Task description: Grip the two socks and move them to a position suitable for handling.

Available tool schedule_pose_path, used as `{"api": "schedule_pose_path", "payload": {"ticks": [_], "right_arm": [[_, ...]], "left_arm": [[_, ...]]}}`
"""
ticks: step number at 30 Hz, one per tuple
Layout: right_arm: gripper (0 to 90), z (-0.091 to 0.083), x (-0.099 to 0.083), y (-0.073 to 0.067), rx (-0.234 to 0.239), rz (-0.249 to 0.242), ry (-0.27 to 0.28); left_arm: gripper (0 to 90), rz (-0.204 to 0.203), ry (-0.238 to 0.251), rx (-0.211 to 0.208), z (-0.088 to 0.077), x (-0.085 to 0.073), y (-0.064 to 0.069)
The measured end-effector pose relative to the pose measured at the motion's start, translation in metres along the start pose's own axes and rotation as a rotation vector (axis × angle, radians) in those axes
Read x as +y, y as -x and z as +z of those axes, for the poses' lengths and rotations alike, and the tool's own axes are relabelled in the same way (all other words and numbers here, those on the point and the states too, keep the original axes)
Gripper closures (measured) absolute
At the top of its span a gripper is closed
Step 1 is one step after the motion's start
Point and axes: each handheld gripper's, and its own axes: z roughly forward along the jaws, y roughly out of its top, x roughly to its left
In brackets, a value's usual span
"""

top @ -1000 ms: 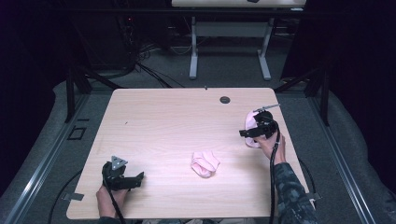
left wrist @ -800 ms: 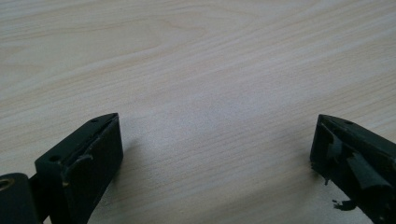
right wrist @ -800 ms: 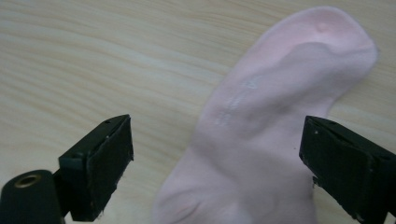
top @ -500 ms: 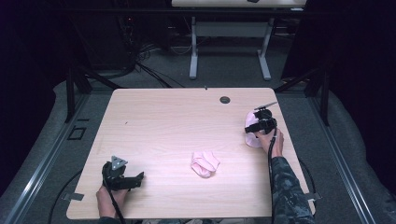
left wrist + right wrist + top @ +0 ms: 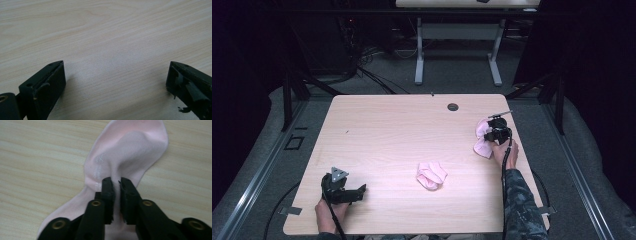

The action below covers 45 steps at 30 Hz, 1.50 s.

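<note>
A pink sock [image 5: 482, 140] [image 5: 130, 152] lies flat near the table's right edge. My right gripper [image 5: 497, 131] [image 5: 116, 182] is down on it, and its jaws have just been closing; they are now shut on a pinched fold of the sock's middle. A second pink sock [image 5: 431, 175], crumpled, lies near the table's front centre. My left gripper [image 5: 349, 192] [image 5: 115, 77] rests at the front left of the wooden table [image 5: 402, 135], open wide, with bare wood [image 5: 107, 45] between its fingers.
A round cable hole [image 5: 453, 106] sits near the table's far edge. Beyond the table stand the legs of another desk [image 5: 457, 55] and dark floor with cables. The table's right edge runs close beside the right hand.
My right gripper has come down and slightly forward onto the pink sock and its jaws have closed on the fabric. The left gripper and the crumpled sock have stayed put.
</note>
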Motion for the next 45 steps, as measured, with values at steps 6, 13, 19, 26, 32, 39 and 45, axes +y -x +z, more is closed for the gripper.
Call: {"api": "schedule_pose_path", "payload": {"ticks": [6,13,19,26,32,39,45], "right_arm": [[87.7,-0.015,-0.003,-0.002,0.077,-0.011,0.048],[87.6,-0.065,-0.012,-0.016,0.193,-0.101,0.134],[87.5,-0.113,-0.027,-0.049,0.283,-0.246,0.180],[87.3,-0.148,-0.051,-0.095,0.403,-0.412,0.207],[87.2,-0.155,-0.073,-0.140,0.498,-0.561,0.176],[86.8,-0.129,-0.097,-0.199,0.575,-0.778,0.058],[86.5,-0.107,-0.114,-0.224,0.609,-0.872,-0.018]], "left_arm": [[2.5,0.000,0.000,0.000,0.000,0.000,0.000],[2.5,0.000,0.000,0.000,0.000,0.000,0.000],[2.5,0.000,0.001,0.000,0.000,0.000,0.000],[2.5,-0.001,0.000,0.001,0.000,0.000,0.000],[2.5,-0.002,0.000,0.001,0.000,0.000,0.000],[2.5,-0.006,0.001,0.004,0.000,0.000,0.000],[2.5,-0.006,-0.001,0.005,0.000,0.000,0.000]]}}
